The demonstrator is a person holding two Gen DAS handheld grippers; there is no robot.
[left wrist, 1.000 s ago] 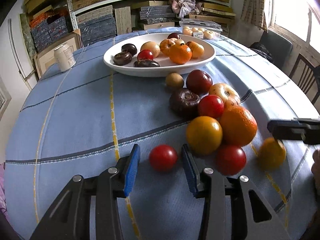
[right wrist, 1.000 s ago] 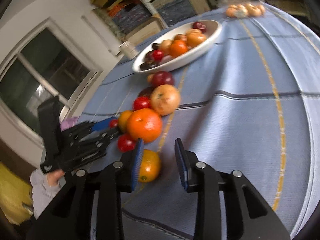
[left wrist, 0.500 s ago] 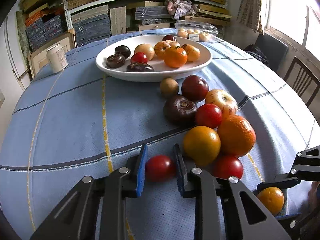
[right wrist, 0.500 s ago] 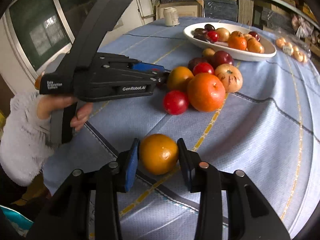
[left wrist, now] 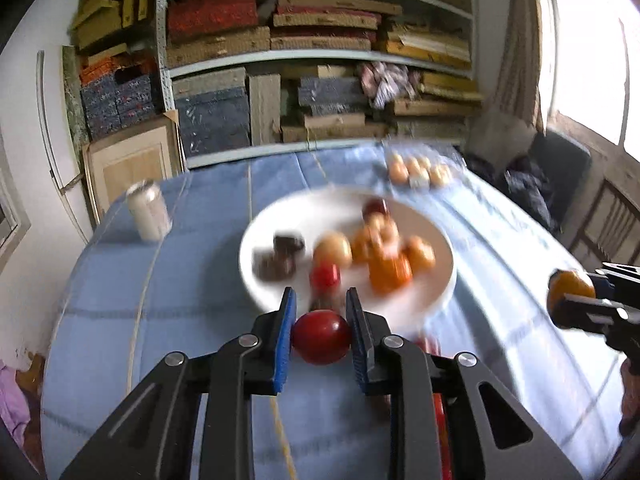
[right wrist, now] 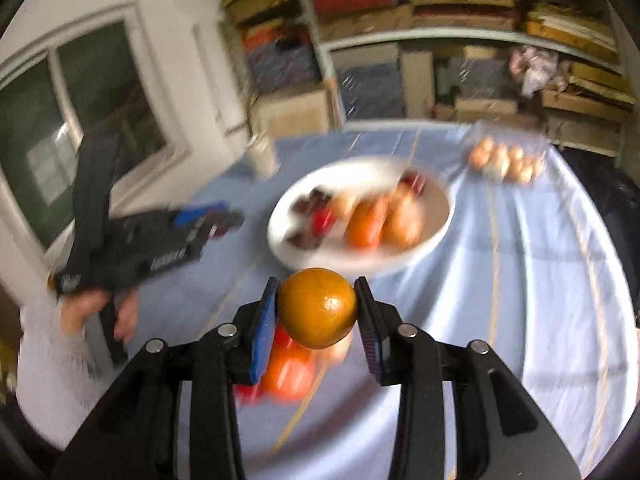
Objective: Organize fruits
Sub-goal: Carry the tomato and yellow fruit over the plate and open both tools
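My left gripper [left wrist: 321, 338] is shut on a small red fruit [left wrist: 321, 342], lifted above the blue tablecloth. My right gripper [right wrist: 317, 312] is shut on a small orange fruit [right wrist: 317, 307], also raised off the table. That orange fruit [left wrist: 570, 288] and the right gripper show at the right edge of the left wrist view. Ahead of both stands a white oval plate [left wrist: 276, 224] [right wrist: 438, 228] with several fruits in it, blurred. Loose red and orange fruits [right wrist: 290, 372] lie on the cloth below the right gripper, partly hidden.
A pale can [left wrist: 149, 211] stands left of the plate. A clear pack of small round fruits [left wrist: 418, 172] [right wrist: 504, 162] lies behind it. Shelves of stacked boards fill the back wall. A hand [right wrist: 98, 312] in a grey sleeve holds the left gripper. Chairs stand at the right.
Both grippers rose off the table with their fruits, the left with the red one, the right with the orange one. The plate now sits lower and nearer in both views.
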